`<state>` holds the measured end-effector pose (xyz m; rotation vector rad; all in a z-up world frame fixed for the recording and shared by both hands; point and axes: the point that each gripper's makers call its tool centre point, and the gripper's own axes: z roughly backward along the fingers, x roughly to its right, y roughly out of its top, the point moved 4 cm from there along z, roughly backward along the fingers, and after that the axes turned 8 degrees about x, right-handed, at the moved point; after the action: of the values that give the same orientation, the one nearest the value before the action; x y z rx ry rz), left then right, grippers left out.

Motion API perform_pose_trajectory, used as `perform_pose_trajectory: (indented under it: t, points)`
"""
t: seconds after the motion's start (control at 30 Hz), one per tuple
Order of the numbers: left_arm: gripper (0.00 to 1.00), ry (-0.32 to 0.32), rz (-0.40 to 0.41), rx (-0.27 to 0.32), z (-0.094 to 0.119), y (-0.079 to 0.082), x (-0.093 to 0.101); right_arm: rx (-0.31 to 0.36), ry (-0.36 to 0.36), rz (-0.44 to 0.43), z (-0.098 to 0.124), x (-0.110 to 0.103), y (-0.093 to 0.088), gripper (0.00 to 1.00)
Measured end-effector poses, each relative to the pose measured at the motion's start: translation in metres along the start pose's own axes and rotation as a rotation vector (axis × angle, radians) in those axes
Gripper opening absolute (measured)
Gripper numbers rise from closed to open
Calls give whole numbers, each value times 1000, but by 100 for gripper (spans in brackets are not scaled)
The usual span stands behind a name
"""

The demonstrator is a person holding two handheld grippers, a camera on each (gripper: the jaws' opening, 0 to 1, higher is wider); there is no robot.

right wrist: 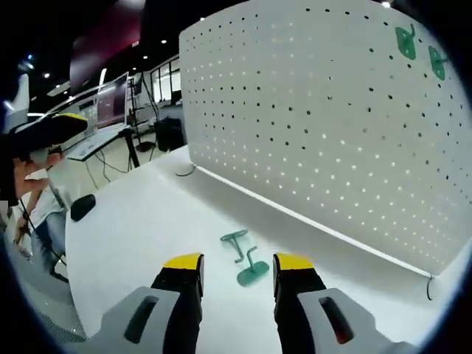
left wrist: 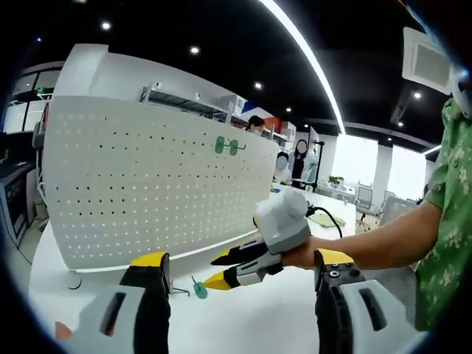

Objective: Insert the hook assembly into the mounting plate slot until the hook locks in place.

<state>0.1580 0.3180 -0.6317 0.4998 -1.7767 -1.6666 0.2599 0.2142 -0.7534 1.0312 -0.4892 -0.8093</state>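
Note:
Two green hook pieces lie on the white table (right wrist: 133, 228) in the right gripper view: a T-shaped one (right wrist: 234, 241) and one with an oval base (right wrist: 251, 273). My right gripper (right wrist: 238, 264) hovers just above them, open, with nothing between its jaws. In the left gripper view, one green hook (left wrist: 199, 288) lies on the table before the white pegboard (left wrist: 147, 192). The right gripper (left wrist: 220, 269) comes in from the right, held by a hand, its yellow tips apart near that hook. My left gripper (left wrist: 243, 262) is open and empty. Two green hooks (left wrist: 226, 146) hang high on the pegboard (right wrist: 332, 125).
The pegboard stands upright along the table's far side. A dark mouse-like object (right wrist: 82, 206) lies near the table's left edge. My left gripper (right wrist: 51, 129) and a hand show at the far left. People and desks fill the room behind (left wrist: 295, 158).

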Motion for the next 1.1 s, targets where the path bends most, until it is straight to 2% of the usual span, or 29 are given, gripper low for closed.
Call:
perform_pose_trajectory:
  t: [0.6, 1.1]
  points:
    - [81, 0, 14, -12, -2, -8, -8, -66, -34, -47, -33, 8, -12, 25]
    - [81, 6, 30, -19, -2, -14, -17, -111, -63, -95, -50, 12, -22, 21]
